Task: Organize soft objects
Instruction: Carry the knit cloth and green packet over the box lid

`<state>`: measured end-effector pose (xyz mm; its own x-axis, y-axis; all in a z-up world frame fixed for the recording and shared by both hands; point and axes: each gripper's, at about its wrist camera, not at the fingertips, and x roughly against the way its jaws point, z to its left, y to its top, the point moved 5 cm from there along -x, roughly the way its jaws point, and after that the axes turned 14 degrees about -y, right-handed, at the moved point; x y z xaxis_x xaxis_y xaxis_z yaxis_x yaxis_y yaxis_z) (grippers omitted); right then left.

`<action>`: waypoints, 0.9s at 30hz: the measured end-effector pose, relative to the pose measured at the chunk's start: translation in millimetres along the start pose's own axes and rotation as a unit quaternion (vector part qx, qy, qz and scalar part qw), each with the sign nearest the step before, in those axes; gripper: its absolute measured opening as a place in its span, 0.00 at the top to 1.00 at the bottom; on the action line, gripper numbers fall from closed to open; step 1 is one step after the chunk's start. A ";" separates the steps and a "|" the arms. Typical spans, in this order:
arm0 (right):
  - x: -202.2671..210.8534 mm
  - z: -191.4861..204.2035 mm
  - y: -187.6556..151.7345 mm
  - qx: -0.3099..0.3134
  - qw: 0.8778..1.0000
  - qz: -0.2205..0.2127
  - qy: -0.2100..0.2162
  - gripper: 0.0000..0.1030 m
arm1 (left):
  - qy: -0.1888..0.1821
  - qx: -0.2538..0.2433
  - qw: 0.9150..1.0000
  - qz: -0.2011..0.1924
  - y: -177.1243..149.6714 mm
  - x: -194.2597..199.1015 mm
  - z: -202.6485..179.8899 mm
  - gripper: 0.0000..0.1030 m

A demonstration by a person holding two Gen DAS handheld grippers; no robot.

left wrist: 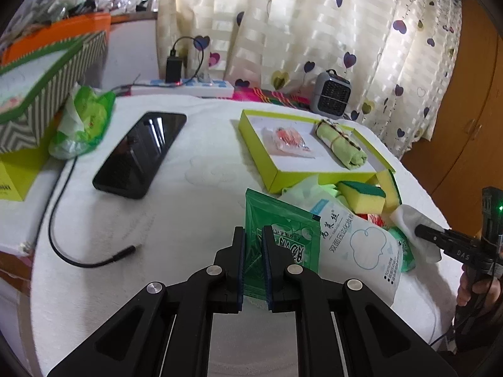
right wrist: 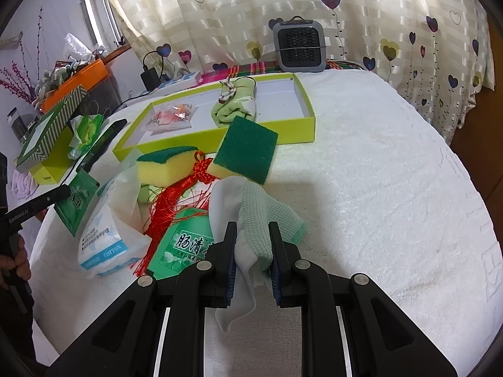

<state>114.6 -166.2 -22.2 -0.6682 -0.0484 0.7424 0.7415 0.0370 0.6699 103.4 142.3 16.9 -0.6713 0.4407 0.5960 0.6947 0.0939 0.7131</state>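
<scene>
Risk, as a judgement: thin green packet clamped in left gripper, liable to slip or drag white cotton-pad pack beneath. Right gripper clamped on white cloth and knitted green cloth, possibly snagging red tassel. Yellow-green tray beyond pile: rolled green towel, small clear packet, much bare floor.
</scene>
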 end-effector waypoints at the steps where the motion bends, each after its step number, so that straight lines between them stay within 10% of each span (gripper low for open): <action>1: 0.5 -0.1 0.6 0.000 1.000 -0.001 0.001 0.82 | 0.000 -0.001 1.000 0.000 0.9 0.7 -1.5 0.91; 27: 30.9 2.5 27.8 0.010 0.998 -0.054 0.021 0.82 | 0.024 -0.041 0.999 -0.020 24.9 6.4 -43.1 0.91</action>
<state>114.4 -164.2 19.3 -0.7402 -0.0948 0.6656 0.6643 0.0494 0.7458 105.3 108.9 54.4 -0.7118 0.3940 0.5814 0.6445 0.0373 0.7637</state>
